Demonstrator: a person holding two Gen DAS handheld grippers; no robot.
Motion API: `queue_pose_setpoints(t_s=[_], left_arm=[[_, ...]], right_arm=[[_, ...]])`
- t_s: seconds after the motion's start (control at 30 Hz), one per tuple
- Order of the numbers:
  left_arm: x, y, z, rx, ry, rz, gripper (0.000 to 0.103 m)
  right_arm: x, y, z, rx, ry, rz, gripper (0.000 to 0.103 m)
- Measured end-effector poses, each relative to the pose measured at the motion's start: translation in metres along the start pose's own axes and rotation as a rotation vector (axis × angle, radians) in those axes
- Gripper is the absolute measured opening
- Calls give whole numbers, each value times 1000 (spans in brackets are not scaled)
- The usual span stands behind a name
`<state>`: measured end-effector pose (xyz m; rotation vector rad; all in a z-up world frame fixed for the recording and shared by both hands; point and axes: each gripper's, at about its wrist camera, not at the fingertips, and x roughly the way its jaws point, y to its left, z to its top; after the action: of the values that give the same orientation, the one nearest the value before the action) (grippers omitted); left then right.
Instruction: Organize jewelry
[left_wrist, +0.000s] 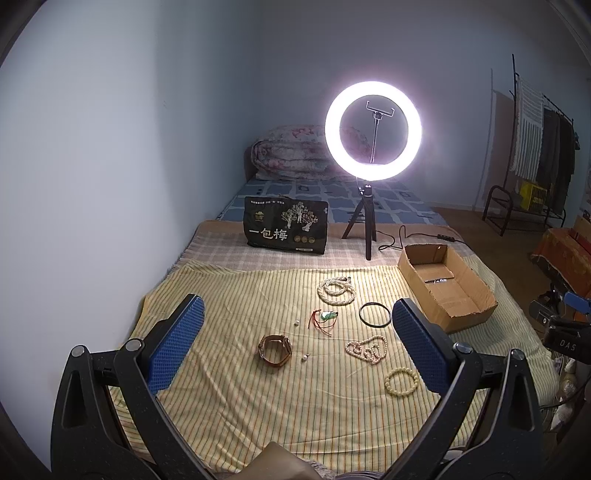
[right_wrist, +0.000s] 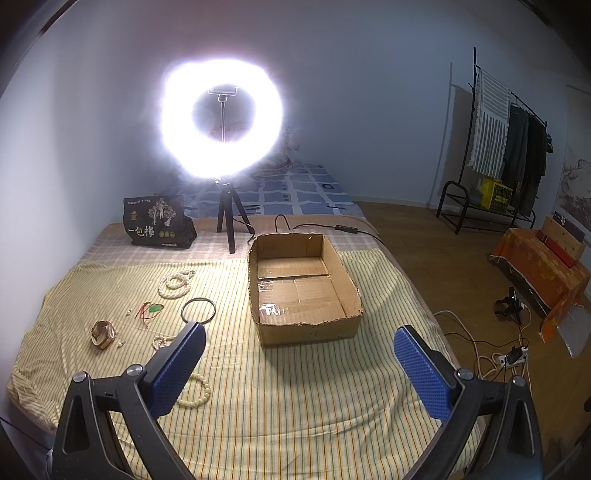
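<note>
While both tongs (left_wrist: 297, 325) (right_wrist: 300, 349) gape wide and empty, still pre-grab; probably bead bracelet (left_wrist: 402, 381) first, then cardboard box (right_wrist: 258, 280) at 1 o'clock

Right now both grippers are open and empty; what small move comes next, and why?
Probably lower the left gripper toward the watch lying between its fingers. All the jewelry sits loose on the striped cloth, and the cardboard box looks empty.
</note>
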<state>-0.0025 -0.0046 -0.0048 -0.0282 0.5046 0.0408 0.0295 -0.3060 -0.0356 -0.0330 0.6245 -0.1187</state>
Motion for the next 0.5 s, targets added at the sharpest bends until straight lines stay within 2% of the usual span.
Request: queue_pose_setpoints(t_s=[0.5], left_arm=[[17,4,-4,-10,33,9,103]], right_arm=[[12,5,-1,5,29,-3,103]])
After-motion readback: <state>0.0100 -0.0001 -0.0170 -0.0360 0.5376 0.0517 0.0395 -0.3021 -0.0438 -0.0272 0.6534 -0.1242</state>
